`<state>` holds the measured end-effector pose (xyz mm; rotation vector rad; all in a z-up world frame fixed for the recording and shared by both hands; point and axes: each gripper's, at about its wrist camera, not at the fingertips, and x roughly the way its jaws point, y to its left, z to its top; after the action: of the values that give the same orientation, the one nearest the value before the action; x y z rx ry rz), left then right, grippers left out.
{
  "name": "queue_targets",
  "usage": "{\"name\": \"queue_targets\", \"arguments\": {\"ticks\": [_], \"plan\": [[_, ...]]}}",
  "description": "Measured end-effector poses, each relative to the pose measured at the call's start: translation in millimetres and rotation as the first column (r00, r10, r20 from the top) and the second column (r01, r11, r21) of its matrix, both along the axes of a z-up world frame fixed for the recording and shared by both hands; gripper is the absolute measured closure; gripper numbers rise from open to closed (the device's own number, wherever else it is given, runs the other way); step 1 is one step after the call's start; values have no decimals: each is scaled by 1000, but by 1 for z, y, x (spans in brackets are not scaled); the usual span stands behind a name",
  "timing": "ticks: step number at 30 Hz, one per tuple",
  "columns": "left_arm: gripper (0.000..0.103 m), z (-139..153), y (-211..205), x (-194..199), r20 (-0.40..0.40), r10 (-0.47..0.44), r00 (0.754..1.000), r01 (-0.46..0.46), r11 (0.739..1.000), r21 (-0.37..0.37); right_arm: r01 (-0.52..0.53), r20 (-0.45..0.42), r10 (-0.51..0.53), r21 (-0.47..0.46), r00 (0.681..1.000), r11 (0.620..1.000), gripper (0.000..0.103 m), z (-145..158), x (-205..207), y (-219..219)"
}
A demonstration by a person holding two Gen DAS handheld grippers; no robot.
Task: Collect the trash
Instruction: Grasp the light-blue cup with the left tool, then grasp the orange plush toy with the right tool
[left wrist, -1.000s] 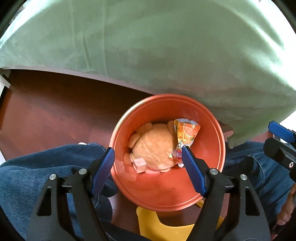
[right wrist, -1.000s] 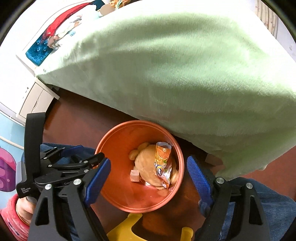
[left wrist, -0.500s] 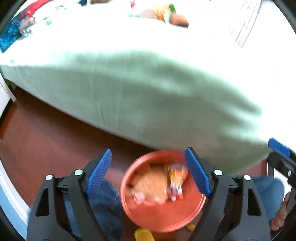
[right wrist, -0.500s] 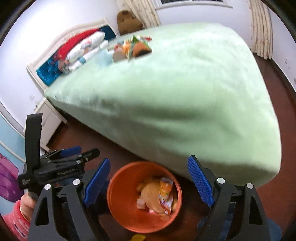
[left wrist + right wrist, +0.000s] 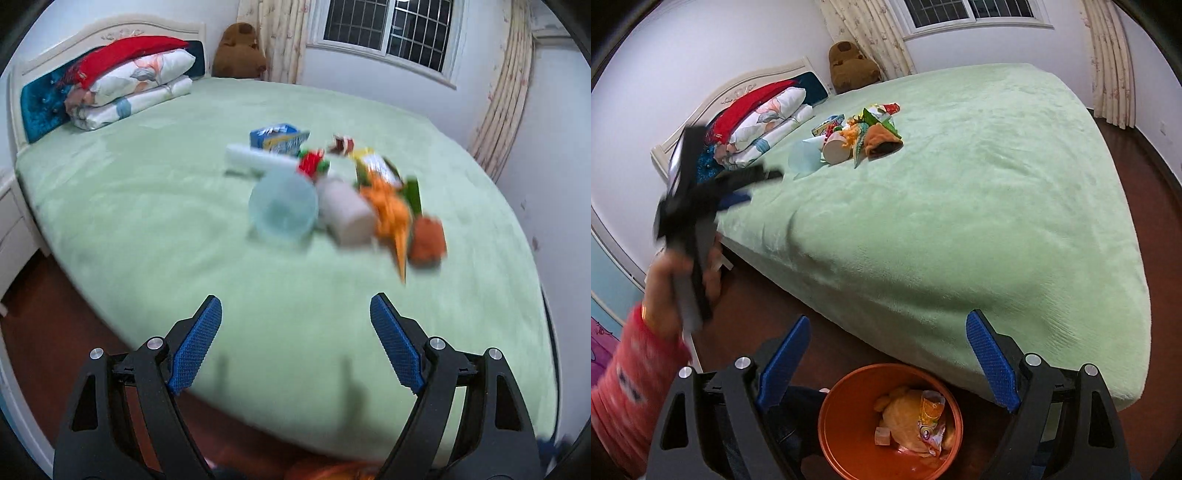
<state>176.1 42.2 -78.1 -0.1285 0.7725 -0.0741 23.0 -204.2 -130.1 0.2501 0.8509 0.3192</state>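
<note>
Both jaws stand wide, nothing held; the litter pile (image 5: pixel 343 192) lies well ahead of the left gripper (image 5: pixel 295 347) on the bed (image 5: pixel 147 221). Wrappers are judged light, crinkly, slippery; best pinched at a raised edge.

**Open bedspread up to the trash; bed edge and bucket crowd the floor**

The green bed (image 5: pixel 979 192) lies bare from its near edge up to the trash pile (image 5: pixel 857 136), so a claw could cross that stretch with nothing in the way. The pile itself is packed tight: a pale blue bowl (image 5: pixel 282 208), a paper cup (image 5: pixel 347 214) and orange wrappers (image 5: pixel 391 210) touch or overlap, leaving no gaps between them. Folded bedding (image 5: pixel 129 88) and the headboard (image 5: pixel 33 92) close off the far left. On the floor, the orange bucket (image 5: pixel 846 435) stands just beside the bed corner. The left claw (image 5: pixel 738 184) hangs over the bed's left edge.
</note>
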Motion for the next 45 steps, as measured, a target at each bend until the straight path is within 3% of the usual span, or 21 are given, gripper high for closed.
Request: {"name": "queue_targets", "arguments": {"ticks": [5,9,10,12,13,14,17,25,34,39,42,45], "plan": [[22,5,4,65,-55,16,998,-21,995,-100,-2,-7,2,-8,1000,1000,18,-6,4,1],[26,1,4,92,-99,48,994,-58,994,-97,-6,-20,6,-16,1000,1000,18,-10,6,1],[32,-2,4,97,-113,51,992,-63,992,-106,-7,-23,7,-15,1000,1000,18,-12,7,0],[56,-8,5,109,-147,54,988,-72,990,-119,-7,-28,7,-14,1000,1000,18,-13,8,0],[76,-12,6,112,-165,55,985,-76,989,-128,-8,-29,7,-13,1000,1000,18,-13,9,-1],[85,-16,8,114,-180,50,983,-77,986,-151,-8,-29,8,-12,1000,1000,18,-13,9,-1],[97,-15,11,108,-170,37,985,-72,977,-202,-8,-26,8,-9,1000,1000,18,-13,11,-1],[98,0,15,74,-138,16,990,-44,979,-201,-14,-14,14,-9,1000,1000,18,-9,7,4],[98,21,25,-22,-40,-47,998,41,990,-138,-16,46,18,-48,999,999,18,16,34,17],[98,10,33,-80,-40,-68,997,62,988,-139,13,104,-1,-117,995,993,18,31,80,29],[98,2,40,-107,-44,-74,996,67,986,-150,7,93,3,-108,996,994,18,36,124,37],[98,-4,46,-120,-53,-67,996,57,985,-161,20,82,-7,-162,997,987,18,38,164,47]]}}
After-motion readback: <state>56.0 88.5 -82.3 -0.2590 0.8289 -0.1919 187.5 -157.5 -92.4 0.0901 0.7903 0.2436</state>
